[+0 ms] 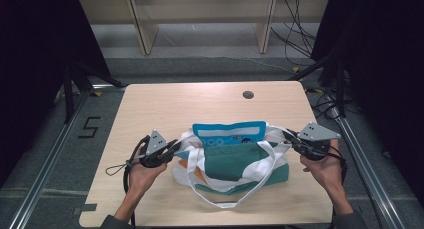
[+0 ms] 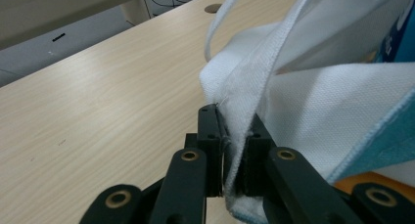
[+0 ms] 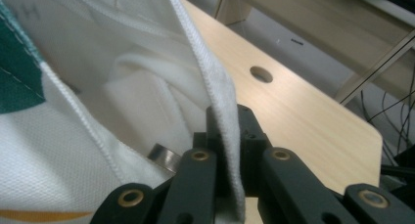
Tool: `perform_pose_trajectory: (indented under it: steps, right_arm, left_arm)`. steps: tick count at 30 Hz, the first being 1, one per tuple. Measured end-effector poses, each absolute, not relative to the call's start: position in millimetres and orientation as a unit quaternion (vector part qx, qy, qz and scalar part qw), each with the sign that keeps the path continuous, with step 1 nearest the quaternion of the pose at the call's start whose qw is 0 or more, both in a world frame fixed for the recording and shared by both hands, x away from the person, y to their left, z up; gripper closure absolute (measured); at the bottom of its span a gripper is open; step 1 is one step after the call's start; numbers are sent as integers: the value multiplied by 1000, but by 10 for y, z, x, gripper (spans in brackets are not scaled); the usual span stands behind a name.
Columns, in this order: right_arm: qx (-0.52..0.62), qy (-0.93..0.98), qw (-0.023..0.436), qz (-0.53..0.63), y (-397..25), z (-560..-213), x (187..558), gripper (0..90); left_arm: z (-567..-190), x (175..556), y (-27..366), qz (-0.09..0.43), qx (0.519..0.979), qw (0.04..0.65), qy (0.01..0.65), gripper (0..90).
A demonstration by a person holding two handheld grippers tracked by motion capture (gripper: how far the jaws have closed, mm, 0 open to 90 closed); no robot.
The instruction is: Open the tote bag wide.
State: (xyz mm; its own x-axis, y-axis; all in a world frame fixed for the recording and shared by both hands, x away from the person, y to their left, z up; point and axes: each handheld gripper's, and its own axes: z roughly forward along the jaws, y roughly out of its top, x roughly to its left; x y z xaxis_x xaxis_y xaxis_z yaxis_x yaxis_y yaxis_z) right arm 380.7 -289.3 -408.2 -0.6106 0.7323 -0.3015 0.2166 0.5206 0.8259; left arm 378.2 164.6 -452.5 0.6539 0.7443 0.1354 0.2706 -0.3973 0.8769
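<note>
The left gripper and right gripper each pinch a side of the bag on the table, with maybe something metal inside.

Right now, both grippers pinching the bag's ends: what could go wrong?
1. The left gripper clamps just a thin fold at the tote bag edge; a hard pull could slip it free.
2. The right gripper grips only the narrow rim, so uneven pulling might drop that side.
3. The long white handle lies loose on the table toward the near edge; lifting or dragging the bag could snag it.
</note>
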Motion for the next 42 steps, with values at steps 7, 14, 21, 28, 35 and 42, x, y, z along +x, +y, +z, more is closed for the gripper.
perform_pose_trajectory:
  steps: [7, 14, 21, 28, 35, 42]
  right_arm:
    - [293, 819, 312, 381, -2877, -4219, 3802, 872]
    - [289, 830, 301, 371, -2859, -4301, 3789, 870]
    - [289, 844, 278, 355, -2834, -4426, 3780, 866]
    - [292, 854, 255, 348, -2802, -4534, 3783, 865]
    - [284, 879, 237, 302, -2751, -4705, 3811, 862]
    - [273, 897, 221, 267, -2705, -4882, 3834, 865]
  left_arm:
    - [-4697, 3757, 1625, 259, 812, 419, 313, 814]
    - [-4821, 3711, 1596, 248, 828, 401, 304, 810]
    - [-4914, 3663, 1530, 246, 843, 378, 294, 804]
    - [-4971, 3660, 1527, 245, 845, 375, 291, 803]
    - [-5012, 3665, 1516, 244, 854, 362, 285, 803]
    - [-5066, 3672, 1475, 247, 861, 346, 279, 803]
